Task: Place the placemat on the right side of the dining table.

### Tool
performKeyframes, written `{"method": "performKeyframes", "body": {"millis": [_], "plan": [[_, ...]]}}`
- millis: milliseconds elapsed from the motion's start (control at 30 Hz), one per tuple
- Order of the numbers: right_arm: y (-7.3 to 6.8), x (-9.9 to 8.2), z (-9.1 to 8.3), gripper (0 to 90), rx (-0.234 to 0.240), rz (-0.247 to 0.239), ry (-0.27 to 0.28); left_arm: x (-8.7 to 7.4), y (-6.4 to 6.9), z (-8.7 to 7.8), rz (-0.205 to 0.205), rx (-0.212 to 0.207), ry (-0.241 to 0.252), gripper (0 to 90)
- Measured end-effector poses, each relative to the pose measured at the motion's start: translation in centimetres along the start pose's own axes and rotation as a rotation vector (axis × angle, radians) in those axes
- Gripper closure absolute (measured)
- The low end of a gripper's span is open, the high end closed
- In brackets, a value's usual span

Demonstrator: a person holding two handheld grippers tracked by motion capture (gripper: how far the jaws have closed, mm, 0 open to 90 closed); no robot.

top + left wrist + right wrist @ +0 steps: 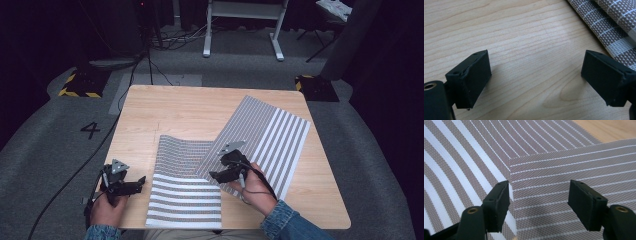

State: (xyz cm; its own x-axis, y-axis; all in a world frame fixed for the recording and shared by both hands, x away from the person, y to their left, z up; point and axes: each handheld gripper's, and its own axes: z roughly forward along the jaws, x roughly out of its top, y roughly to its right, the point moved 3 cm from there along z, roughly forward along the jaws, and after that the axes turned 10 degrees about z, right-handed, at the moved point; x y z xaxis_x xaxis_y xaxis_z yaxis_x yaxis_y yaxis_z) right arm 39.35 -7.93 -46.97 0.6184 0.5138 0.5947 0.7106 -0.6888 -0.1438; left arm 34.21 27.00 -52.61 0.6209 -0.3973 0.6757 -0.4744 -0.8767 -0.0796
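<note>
Two striped grey-and-white woven placemats lie on the pale wooden table [165,107]. Left tool [131,186] rests released on bare wood beside the near placemat [182,192], whose long axis runs toward the person. Right tool [218,176], jaws spread and grasping nothing, hovers over the overlap where the angled placemat [272,137], slanting far-left to near-right, covers the first. Both look light, thin and flexible; a corner or free edge seems the best hold.

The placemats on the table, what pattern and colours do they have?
Both placemats are woven, brownish-grey with white stripes, some broad and some thin. The right gripper view shows it best.
</note>
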Motion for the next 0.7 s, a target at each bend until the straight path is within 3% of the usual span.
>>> {"method": "performKeyframes", "body": {"millis": [133, 200, 267, 433, 700], "plan": [[-0.5, -0.1, 2.1, 32.4, 0.001, -0.014, -0.039, 0.0, 0.0, 0.0, 0.0, -0.001, 0.0, 9.2], [-0.4, -0.4, 3.1, 32.2, -0.026, -0.045, -0.086, 0.0, 0.0, 0.0, 0.0, -0.001, 0.0, 9.2], [-0.3, -0.6, 3.6, 32.5, -0.023, -0.039, -0.115, 0.0, 0.0, 0.0, 0.0, -0.001, 0.001, 9.2], [0.0, -0.6, 3.4, 40.9, -0.039, -0.046, -0.112, 0.0, 0.0, 0.0, 0.0, 0.0, 0.0, 9.2], [0.6, -0.5, 3.3, 50.8, -0.02, -0.027, -0.111, 0.0, 0.0, 0.0, 0.0, -0.001, 0.0, 9.2]]}}
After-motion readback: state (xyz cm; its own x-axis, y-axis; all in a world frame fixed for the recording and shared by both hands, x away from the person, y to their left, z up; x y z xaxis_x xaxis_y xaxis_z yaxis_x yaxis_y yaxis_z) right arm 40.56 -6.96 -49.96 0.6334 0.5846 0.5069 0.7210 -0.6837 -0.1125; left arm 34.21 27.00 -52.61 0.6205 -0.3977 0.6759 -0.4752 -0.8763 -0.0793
